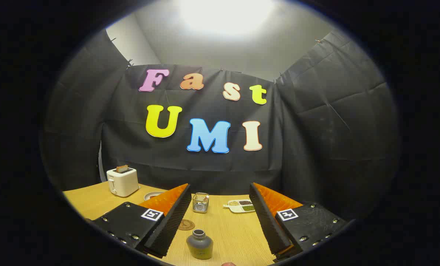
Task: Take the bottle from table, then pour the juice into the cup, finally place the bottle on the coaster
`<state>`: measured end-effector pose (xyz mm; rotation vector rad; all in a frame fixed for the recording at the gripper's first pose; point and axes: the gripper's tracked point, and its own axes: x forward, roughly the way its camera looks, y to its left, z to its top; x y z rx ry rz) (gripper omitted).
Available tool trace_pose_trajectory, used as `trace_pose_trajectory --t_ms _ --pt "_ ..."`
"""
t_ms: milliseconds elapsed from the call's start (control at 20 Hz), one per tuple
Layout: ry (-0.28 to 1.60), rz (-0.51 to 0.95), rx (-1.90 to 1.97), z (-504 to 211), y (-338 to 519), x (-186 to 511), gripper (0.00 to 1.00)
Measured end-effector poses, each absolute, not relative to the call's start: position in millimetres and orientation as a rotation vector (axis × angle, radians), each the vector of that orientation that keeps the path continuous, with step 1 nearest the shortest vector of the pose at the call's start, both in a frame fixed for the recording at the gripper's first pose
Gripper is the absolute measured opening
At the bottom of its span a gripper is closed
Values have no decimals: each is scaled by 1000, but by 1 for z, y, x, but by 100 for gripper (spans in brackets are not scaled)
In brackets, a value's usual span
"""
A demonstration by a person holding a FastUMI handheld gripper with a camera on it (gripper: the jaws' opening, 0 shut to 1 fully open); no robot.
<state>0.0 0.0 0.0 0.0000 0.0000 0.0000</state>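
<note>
two fingers of the gripper (220,218) reach forward over a light wooden table (234,232), spread wide apart with nothing between their pads, so the jaws stand open. the bottle (199,244), dark grey with an open neck and no cap on it, stands upright on the table in the gap between the fingers, nearer the left one but touching neither. just beyond the bottle, partly hidden behind the left finger, the round brownish coaster (186,224) lies flat on the wood with nothing on it. farther on, toward the table's far edge, the clear cup (200,203) stands upright roughly in line with the bottle; something thin and dark shows inside it, though what it is cannot be told. to the right of the cup, also near the far edge, sits a white divided dish (240,205) with several compartments holding small grains in pale, dark and green lots. at the far left corner of the table stands a white toaster (122,181) with a slice of toast sticking out of its slot, and just beside it, toward the left finger, the rim of a small white plate (153,194) peeks out. black cloth walls the booth behind the table's far edge and round both sides, under a bright light overhead.
</note>
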Motion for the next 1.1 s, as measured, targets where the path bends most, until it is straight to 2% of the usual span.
trace_pose_trajectory --t_ms 1100 --pt "-2 35 22 -8 12 4 97"
